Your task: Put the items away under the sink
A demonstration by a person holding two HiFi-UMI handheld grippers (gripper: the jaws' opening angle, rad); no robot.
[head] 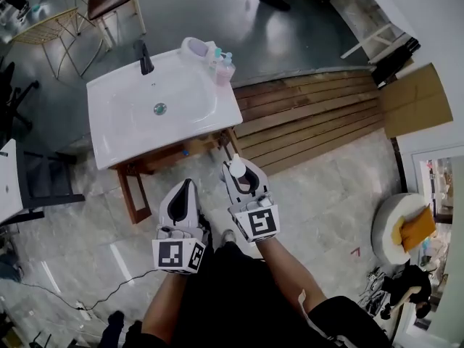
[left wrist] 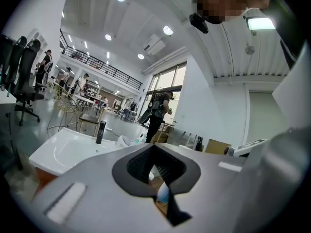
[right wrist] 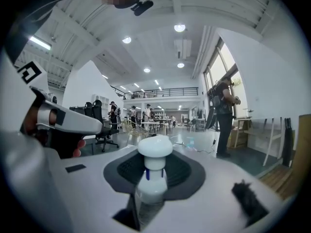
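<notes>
Standing upright between the jaws of the right gripper [head: 241,174], a white bottle [head: 236,167] with a round white cap and a blue band at its neck is pinched by its body. The dark pads press on it from either side, and it is held in the air above the tiled floor [head: 319,194], near the right front corner of the sink [head: 116,122]. Just to its left, the left gripper [head: 188,187] is held level beside it with its jaws pressed together at the tips and nothing between them.

The sink is a white basin on a wooden stand [head: 135,194], a little farther off and to the left of both grippers. The basin itself holds nothing but its drain [head: 159,109]. A black faucet [head: 146,58] rises at its far edge. On the far right corner of the rim sit a white dish [head: 196,48] with something lilac in it, a small bottle with a teal top [head: 217,52] and a pink bottle [head: 226,71], all close together. Under the basin, a small blue thing [head: 185,151] shows at the stand's front rail; what it is I cannot tell.

To the right of the sink lies a strip of wooden planks [head: 312,118], with a sheet of cardboard [head: 413,100] beyond it. Far right, a round white tub [head: 388,230] holds something orange [head: 417,227].
</notes>
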